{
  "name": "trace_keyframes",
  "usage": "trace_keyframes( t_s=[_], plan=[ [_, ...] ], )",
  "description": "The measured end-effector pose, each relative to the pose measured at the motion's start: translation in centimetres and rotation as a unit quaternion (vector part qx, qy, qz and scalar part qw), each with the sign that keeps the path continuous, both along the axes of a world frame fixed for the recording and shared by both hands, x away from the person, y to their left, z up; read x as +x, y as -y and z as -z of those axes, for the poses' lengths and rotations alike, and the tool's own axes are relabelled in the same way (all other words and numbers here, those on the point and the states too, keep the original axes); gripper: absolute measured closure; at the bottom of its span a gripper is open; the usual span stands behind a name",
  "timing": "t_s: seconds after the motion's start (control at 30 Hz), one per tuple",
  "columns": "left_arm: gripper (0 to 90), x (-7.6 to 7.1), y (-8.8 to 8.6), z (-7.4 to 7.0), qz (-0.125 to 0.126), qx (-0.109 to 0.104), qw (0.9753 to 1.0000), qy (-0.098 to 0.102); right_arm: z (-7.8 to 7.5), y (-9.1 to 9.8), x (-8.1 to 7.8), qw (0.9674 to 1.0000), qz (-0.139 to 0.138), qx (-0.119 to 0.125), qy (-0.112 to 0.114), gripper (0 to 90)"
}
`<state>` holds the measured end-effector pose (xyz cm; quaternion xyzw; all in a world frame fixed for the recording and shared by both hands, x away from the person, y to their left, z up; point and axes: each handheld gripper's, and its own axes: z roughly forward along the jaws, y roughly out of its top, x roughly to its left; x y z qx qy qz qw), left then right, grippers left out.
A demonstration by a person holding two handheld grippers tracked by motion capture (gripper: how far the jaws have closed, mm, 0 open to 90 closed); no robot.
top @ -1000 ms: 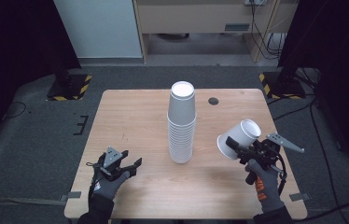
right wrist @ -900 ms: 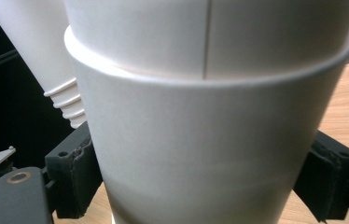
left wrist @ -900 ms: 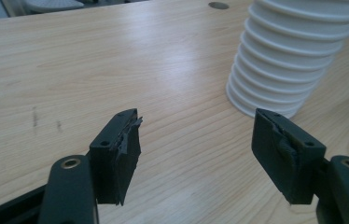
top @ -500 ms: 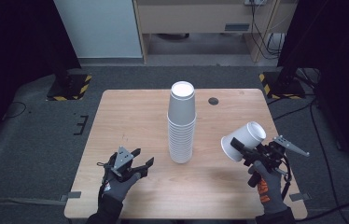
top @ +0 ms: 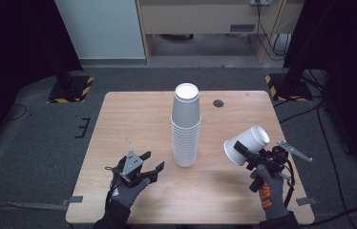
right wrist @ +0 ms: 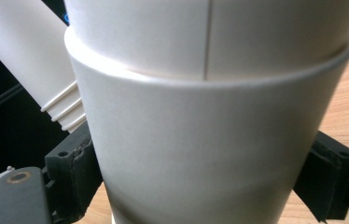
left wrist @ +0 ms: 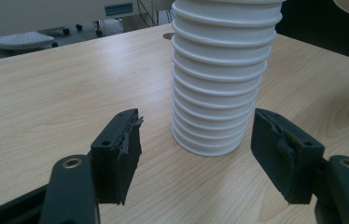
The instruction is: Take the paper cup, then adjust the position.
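Observation:
A tall stack of white paper cups stands upside down at the middle of the wooden table. My left gripper sits low on the table just left of the stack's base, open and holding nothing. In the left gripper view the stack rises a short way beyond the spread jaws of the left gripper. My right gripper is shut on a white cup, held tilted above the table right of the stack. Up close the held cup shows the rim of a second cup nested in it.
A small dark round hole lies in the tabletop behind the stack on the right. Yellow-and-black striped bases stand on the dark floor beyond both far corners. A cabinet is at the back.
My left gripper has slid right along the table toward the base of the stack, jaws spread. The right gripper and its cup have barely shifted.

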<state>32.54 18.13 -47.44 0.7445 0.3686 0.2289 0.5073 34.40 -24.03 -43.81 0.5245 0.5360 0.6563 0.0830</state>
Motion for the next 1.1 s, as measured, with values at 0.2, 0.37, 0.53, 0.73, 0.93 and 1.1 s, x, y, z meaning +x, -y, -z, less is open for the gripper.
trace_keyframes(
  t_s=[0.2,0.37,0.53,0.73,0.93,1.1],
  plan=[
    [32.4,-0.2,0.5,-0.3,0.008,-0.002,1.0000,0.006,0.3,-0.1,0.1,0.9999,0.000,0.013,-0.004,15.0],
    [32.9,-0.5,1.2,-0.3,0.020,-0.004,0.9998,0.006,0.5,-0.3,0.0,0.9999,-0.002,0.015,-0.007,15.0],
    [34.2,-0.8,2.5,-0.5,0.037,-0.011,0.9992,0.008,0.4,-0.4,-0.1,0.9994,-0.004,0.030,-0.014,15.0],
    [37.0,-0.9,4.1,-0.4,0.054,-0.011,0.9984,0.014,0.4,-0.5,-0.2,0.9991,-0.004,0.039,-0.017,15.0],
    [39.5,-0.9,5.5,-0.4,0.067,-0.015,0.9975,0.019,0.5,-0.6,-0.3,0.9986,-0.009,0.048,-0.022,15.0],
    [41.1,-0.8,6.9,-0.5,0.079,-0.015,0.9965,0.021,0.5,-0.6,-0.5,0.9985,-0.015,0.047,-0.023,15.0]
  ],
)
